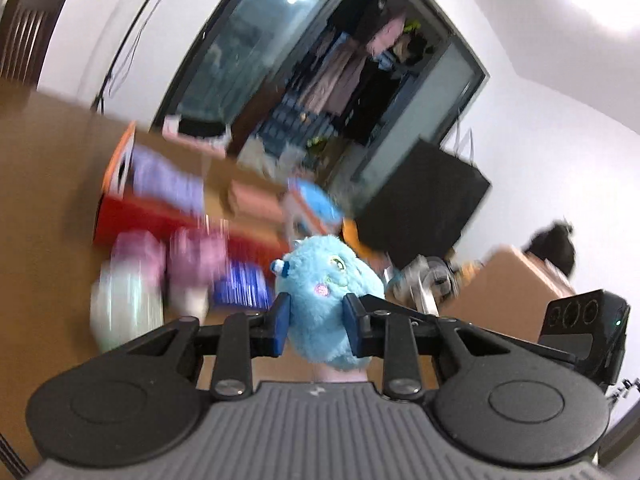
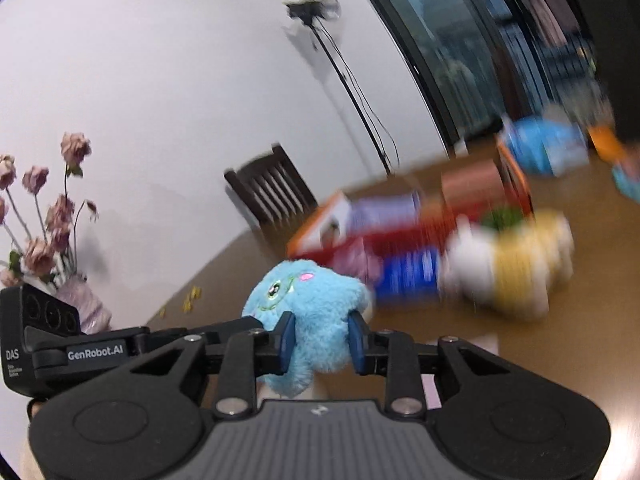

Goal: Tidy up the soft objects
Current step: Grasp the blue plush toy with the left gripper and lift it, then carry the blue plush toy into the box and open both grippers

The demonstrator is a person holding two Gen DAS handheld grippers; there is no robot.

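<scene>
**Me:** Left claw (image 1: 316, 322) is pinching a fluffy sky-blue plush monster toy (image 1: 326, 280), blue pads sunk into the fur on both sides. Right claw (image 2: 322, 340) has the same bite on what looks like that one blue plush monster (image 2: 304, 304), from the other side. I take it for one toy held in both, though no view shows both sets of fingers on it at once.

**Spotter:** Where's it sitting?

**Me:** Nowhere, I'd say. It hangs between my pads, clear of the brown wooden tabletop (image 2: 560, 340), face turned up and away from me.

**Spotter:** So which step is this?

**Me:** The carry, as I judge it. Picked up, not yet placed. Ahead lies a red-and-orange open cardboard box (image 1: 120, 200) with soft things piled at it, and a yellow-and-white plush toy (image 2: 516, 264) lies beside that box. The box looks the likely home.

**Spotter:** What does the next move need?

**Me:** Both hands travelling together so the fur doesn't stretch or slip, then both claws spreading over a free spot.

**Spotter:** Anything you can't read?

**Me:** Plenty. The pile is smeared with blur: pink, purple, dark blue shapes I can't name. The plush's underside is hidden behind my own claw bodies, and I can't tell how full that box is.
</scene>
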